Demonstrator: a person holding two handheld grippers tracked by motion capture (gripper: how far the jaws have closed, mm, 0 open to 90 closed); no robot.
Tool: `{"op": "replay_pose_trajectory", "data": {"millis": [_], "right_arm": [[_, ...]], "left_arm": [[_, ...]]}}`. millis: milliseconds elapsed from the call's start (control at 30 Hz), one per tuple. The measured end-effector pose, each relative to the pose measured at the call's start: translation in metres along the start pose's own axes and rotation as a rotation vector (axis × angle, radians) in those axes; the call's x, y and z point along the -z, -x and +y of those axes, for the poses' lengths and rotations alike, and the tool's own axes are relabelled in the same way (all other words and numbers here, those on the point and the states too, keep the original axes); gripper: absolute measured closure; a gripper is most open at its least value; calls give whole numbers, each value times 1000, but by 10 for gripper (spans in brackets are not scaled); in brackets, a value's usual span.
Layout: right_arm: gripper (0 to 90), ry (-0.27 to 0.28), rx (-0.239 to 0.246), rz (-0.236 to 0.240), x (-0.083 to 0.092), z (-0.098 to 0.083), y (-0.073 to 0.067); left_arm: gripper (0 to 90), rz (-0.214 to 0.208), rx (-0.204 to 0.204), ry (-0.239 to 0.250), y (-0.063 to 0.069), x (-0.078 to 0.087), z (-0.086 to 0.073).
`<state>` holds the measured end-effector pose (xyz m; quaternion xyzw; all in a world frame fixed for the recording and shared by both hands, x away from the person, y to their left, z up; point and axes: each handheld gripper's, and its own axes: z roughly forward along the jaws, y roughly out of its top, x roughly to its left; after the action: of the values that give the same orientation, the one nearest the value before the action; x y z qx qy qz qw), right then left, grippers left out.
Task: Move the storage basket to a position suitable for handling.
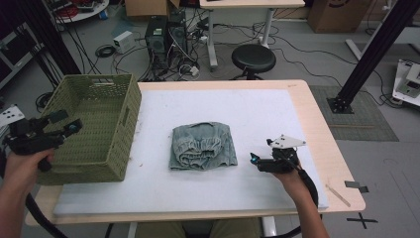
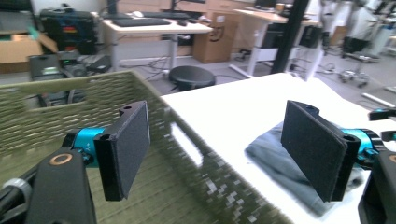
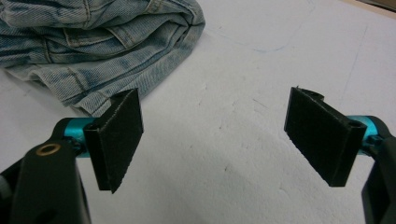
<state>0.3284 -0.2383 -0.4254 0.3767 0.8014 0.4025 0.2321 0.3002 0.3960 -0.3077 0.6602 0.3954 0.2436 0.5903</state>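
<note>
both grippers standing wide by the folded jeans

the right gripper (image 1: 255, 161) is holding its jaws wide apart with nothing between them, and in the right gripper view its black pads (image 3: 119, 137) are hovering just above the bare white mat (image 3: 233, 140). the folded jeans (image 3: 93, 51) are lying at about eleven o'clock from those pads in that view, just beside the near pad but not touching it. the hand behind this gripper is resting low at the table's four o'clock side, pointing toward nine o'clock, at the denim.

the left gripper (image 1: 67, 124) is also standing wide, gripping nothing. in the left gripper view one pad (image 2: 128, 144) is sitting in front of the woven wall of the green basket (image 2: 46, 121), while the other pad is showing before the jeans (image 2: 280, 163) farther off. from the high view this gripper is hanging at the basket's nine o'clock edge, aiming toward three o'clock across it.

the jeans (image 1: 202, 145) are sitting folded near the middle of the mat (image 1: 257, 114), well apart from the basket (image 1: 96, 126), which is standing on the table's nine o'clock end. a black stool (image 1: 253, 58) is waiting beyond the table at twelve o'clock.
</note>
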Motion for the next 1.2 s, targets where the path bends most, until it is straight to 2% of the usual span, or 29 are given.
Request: {"op": "replay_pose_trajectory", "data": {"millis": [300,367,433,533,667,833,1033,1200], "right_arm": [[204,1,0,6,-1,1,-1],[204,3,2,9,-1,1,-1],[204,5,-2,12,-1,2,-2],[204,11,-7,18,-1,2,-2],[204,12,-5,20,-2,2,-2],[204,16,-4,21,-1,3,-2],[204,20,-7,25,0,3,-2],[204,21,-9,27,1,3,-2]], "left_arm": [[237,-81,-13,-6,31,-34,2],[237,-83,-13,-13,37,-41,2],[238,-90,3,-7,44,-48,1],[237,-99,5,7,54,-58,1],[237,-115,-19,-3,74,-76,1],[236,-106,-36,-23,92,-97,-1],[237,-97,-31,-29,104,-115,-7],[237,-96,-46,-43,113,-128,-14]]}}
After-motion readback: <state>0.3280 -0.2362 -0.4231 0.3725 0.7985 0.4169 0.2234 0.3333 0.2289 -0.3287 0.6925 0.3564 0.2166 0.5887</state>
